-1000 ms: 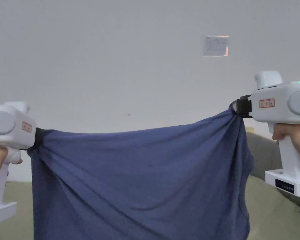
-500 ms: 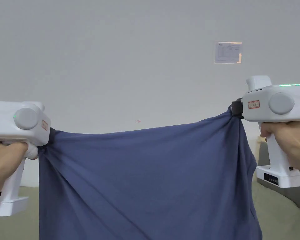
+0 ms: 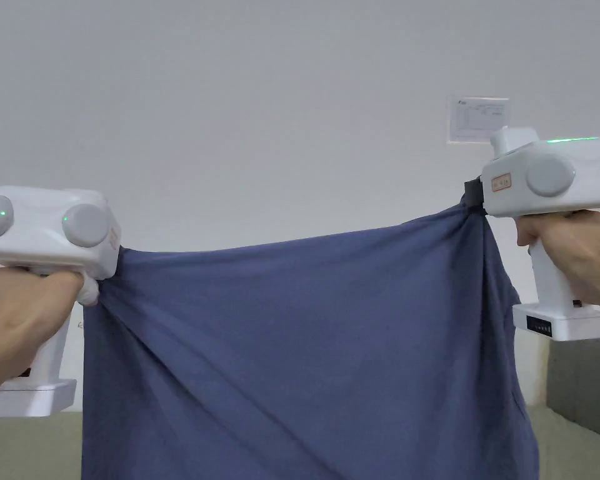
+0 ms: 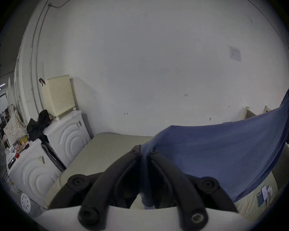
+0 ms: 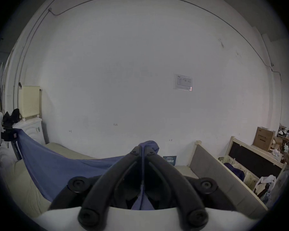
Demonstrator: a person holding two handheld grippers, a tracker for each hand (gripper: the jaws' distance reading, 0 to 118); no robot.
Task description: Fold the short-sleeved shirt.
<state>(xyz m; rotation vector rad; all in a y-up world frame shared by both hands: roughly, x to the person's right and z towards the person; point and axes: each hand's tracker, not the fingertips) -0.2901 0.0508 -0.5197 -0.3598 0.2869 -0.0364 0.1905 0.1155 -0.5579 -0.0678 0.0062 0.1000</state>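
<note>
The left gripper (image 4: 143, 151), at the head view's left edge, is pinching one corner of the dark blue cotton short-sleeved shirt (image 3: 305, 350) between closed jaws; the right gripper (image 5: 142, 148), higher at the right edge, is clamping the opposite corner. The shirt is hanging stretched between them across the lower middle, before the plain white wall (image 3: 280, 112) bearing a paper notice (image 3: 477, 119) at upper right.

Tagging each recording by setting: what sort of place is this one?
Probably a laundry or utility corner of an indoor workspace: two white front-loading washing machines along the wall, a cream laundry basket on top of one, and a padded surface beside them.
</note>
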